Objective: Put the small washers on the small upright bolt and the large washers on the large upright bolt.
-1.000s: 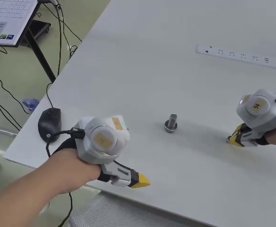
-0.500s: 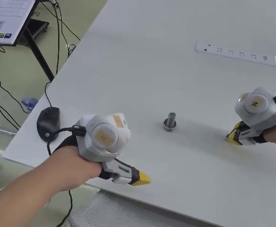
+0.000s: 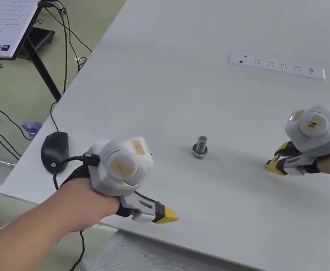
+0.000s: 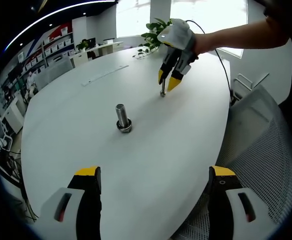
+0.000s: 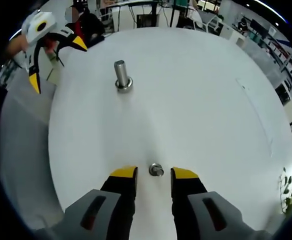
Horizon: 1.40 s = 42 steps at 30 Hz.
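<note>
The large upright bolt [image 3: 199, 147] stands mid-table with a washer around its base; it is also in the left gripper view [image 4: 121, 118] and the right gripper view [image 5: 121, 75]. My left gripper [image 3: 168, 215] hovers near the front table edge, its jaws wide apart [image 4: 154, 175] and holding nothing. My right gripper [image 3: 277, 164] is at the right, tips pointing down. In the right gripper view its jaws [image 5: 154, 173] straddle the small upright bolt [image 5: 156, 170] with a gap on each side. The small bolt [image 4: 162, 92] stands just under those yellow tips.
A white power strip [image 3: 276, 66] lies at the far side of the white table [image 3: 153, 84]. A black mouse [image 3: 53, 151] rests by the left edge, with cables and a laptop [image 3: 4, 25] beyond. A mesh chair [image 3: 120, 254] sits below the front edge.
</note>
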Available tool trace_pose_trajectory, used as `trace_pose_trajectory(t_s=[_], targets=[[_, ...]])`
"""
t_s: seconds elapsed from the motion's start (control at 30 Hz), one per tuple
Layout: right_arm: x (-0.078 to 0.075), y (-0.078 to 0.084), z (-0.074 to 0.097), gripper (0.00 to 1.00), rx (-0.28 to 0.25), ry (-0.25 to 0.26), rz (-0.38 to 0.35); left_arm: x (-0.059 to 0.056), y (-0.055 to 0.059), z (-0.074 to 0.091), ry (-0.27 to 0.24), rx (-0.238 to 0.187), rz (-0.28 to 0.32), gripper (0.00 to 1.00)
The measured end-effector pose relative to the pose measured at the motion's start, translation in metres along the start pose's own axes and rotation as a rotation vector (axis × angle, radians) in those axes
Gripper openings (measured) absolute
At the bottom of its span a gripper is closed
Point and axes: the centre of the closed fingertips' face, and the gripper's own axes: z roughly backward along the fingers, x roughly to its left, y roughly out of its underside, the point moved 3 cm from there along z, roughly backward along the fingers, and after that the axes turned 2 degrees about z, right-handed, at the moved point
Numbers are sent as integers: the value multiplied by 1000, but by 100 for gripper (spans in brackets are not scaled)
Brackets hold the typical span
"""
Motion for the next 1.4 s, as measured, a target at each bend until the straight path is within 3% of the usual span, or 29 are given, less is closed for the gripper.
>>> trace_pose_trajectory(t_s=[0.23, 0.33, 0.6, 0.83, 1.07, 1.2, 1.4], targets=[[6, 8, 17, 34, -105, 43, -54, -2, -1, -2, 3, -5, -8, 90], [12, 11, 23, 34, -161, 44, -117, -3, -2, -2, 2, -12, -9, 90], [25, 8, 42, 43, -304, 54, -151, 0, -6, -1, -3, -47, 16, 91], [47, 15, 51, 50, -364, 23, -193, 0, -7, 1, -5, -69, 47, 91], [59, 20, 60, 59, -430, 18, -253, -5, -3, 1, -4, -77, 63, 91], [63, 20, 69, 66, -474, 28, -271, -6, -8, 4, -12, -114, 98, 92], [73, 22, 75, 77, -516, 46, -286, -9, -3, 9, -15, -130, 123, 92]])
